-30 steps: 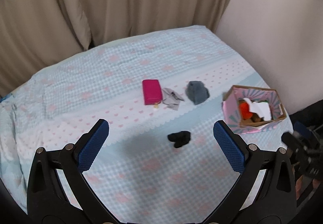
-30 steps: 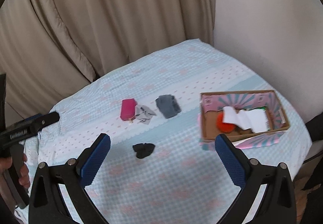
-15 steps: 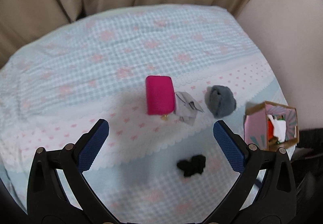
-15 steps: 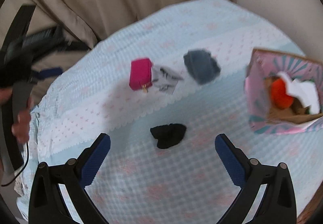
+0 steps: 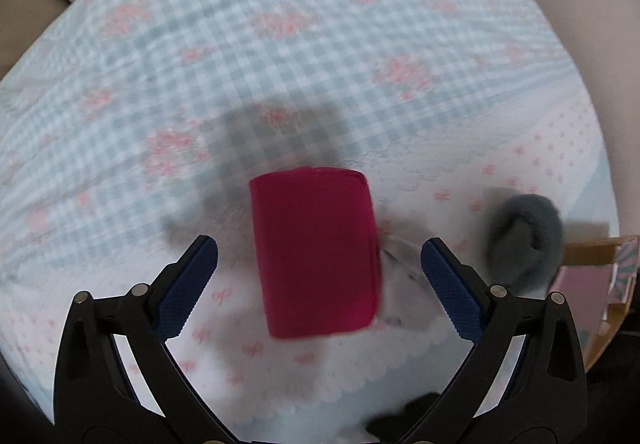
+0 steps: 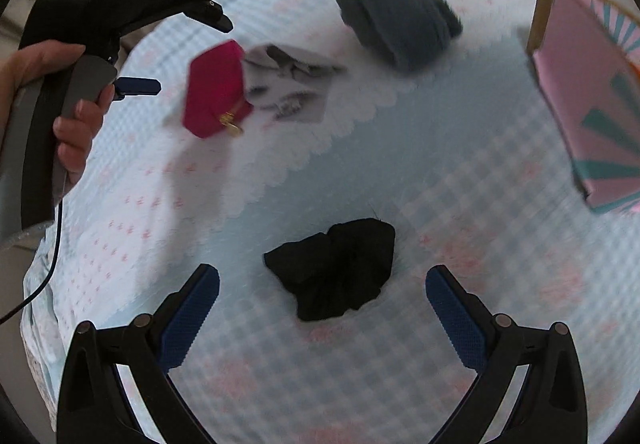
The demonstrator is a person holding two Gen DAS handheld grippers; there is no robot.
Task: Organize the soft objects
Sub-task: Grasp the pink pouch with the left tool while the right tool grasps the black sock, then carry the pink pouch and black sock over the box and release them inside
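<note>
Both tools gape wide, empty. We hold the left tool (image 5: 318, 276) astride the pink pouch (image 5: 314, 256), the right tool (image 6: 322, 302) astride the black cloth (image 6: 334, 266) mid-bed (image 6: 460, 204): likely two simultaneous pickups. The box (image 6: 588, 104) waits at the bed's right edge.

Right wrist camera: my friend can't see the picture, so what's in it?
The open right gripper hovers over a crumpled black cloth on a blue checked bedspread. Farther off lie a pink pouch, a grey cloth and a pink box; a hand holds the left gripper.
</note>
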